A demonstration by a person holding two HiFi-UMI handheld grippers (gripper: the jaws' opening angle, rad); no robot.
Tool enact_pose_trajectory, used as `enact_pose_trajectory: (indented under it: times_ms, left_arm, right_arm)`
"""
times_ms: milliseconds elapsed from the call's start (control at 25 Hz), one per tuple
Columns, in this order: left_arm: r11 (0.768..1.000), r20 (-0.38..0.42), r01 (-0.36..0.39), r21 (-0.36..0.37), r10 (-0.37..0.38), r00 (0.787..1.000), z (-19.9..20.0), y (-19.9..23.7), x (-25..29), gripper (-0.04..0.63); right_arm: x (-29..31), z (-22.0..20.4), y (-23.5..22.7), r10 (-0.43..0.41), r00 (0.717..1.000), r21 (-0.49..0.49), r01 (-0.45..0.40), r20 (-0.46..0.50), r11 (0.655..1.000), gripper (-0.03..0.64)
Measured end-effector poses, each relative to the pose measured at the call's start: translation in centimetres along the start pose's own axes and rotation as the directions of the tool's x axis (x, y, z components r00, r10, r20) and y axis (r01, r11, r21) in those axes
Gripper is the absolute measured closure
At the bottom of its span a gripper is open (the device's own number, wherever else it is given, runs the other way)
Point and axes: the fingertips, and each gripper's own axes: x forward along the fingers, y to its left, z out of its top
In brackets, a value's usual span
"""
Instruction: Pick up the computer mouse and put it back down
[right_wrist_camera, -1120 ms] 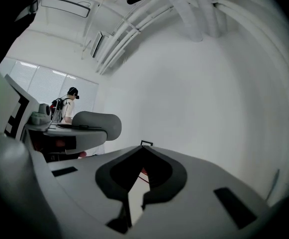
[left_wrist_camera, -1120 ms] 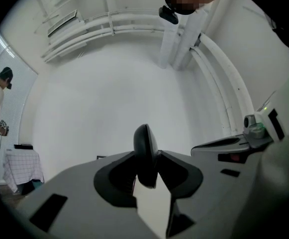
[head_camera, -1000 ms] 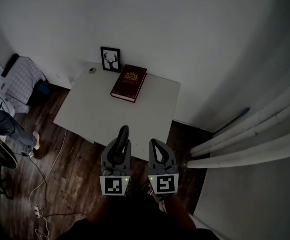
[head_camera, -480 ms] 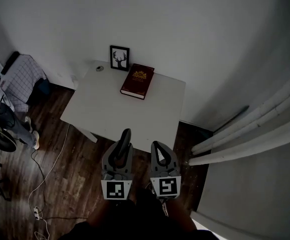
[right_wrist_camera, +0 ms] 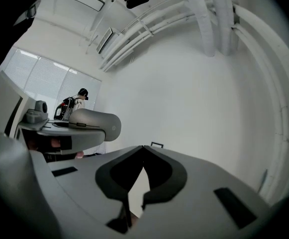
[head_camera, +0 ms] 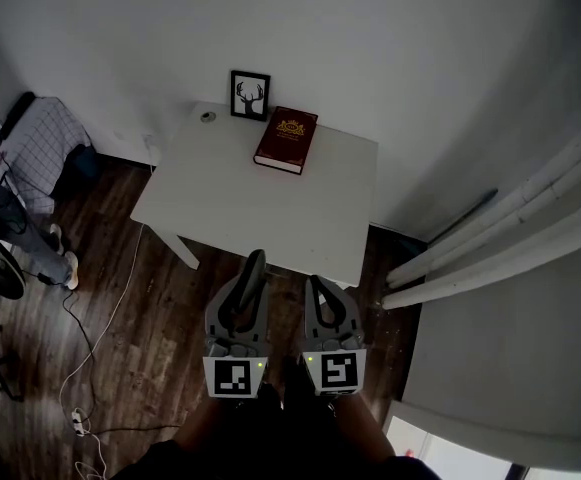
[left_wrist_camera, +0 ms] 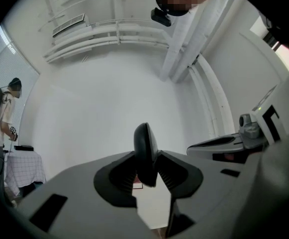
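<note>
We hold the computer mouse [left_wrist_camera: 144,143] pinched edge-up in the left gripper [left_wrist_camera: 147,156], jaws half-spread, the right gripper [right_wrist_camera: 144,151] closed on nothing alongside, the table [head_camera: 260,208] for set-down well beyond the fingertips

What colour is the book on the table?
The book is dark red with a gold emblem; head view.

White table [head_camera: 260,208] on wood floor [head_camera: 150,328]; red book [head_camera: 286,140] far-centre; framed deer pic [head_camera: 250,95] at far edge; small round obj [head_camera: 208,117] far-left.
</note>
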Motion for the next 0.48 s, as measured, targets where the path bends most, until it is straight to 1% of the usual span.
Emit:
enact_pose_trajectory:
  times_ms: [80,160,240,360,480]
  left_arm:
    - [1.0,0.017,-0.006,0.003,0.006,1.0,0.4,0.3,-0.5,0.472]
    - [1.0,0.016,-0.018,0.017,0.018,1.0,0.6,0.5,-0.9,0.472]
    - [0.999,0.023,-0.032,0.033,0.031,0.999,1.0,0.6,-0.8,0.472]
    - [0.998,0.036,-0.028,0.056,0.026,0.999,1.5,0.4,-0.4,0.472]
    - [0.999,0.024,-0.044,0.02,0.044,0.999,1.4,0.3,0.0,0.472]
  right_arm:
    - [-0.2,-0.2,0.7,0.006,1.0,0.003,-0.006,0.006,1.0,0.598]
    - [-0.2,-0.2,1.1,0.021,1.0,-0.004,-0.021,0.014,1.0,0.598]
    - [0.1,0.6,1.3,0.037,0.999,-0.013,-0.037,0.013,0.999,0.598]
    - [0.6,1.6,1.2,0.05,0.999,-0.022,-0.049,0.021,0.999,0.597]
    - [1.0,1.8,0.8,0.064,0.998,-0.032,-0.063,0.028,0.997,0.598]
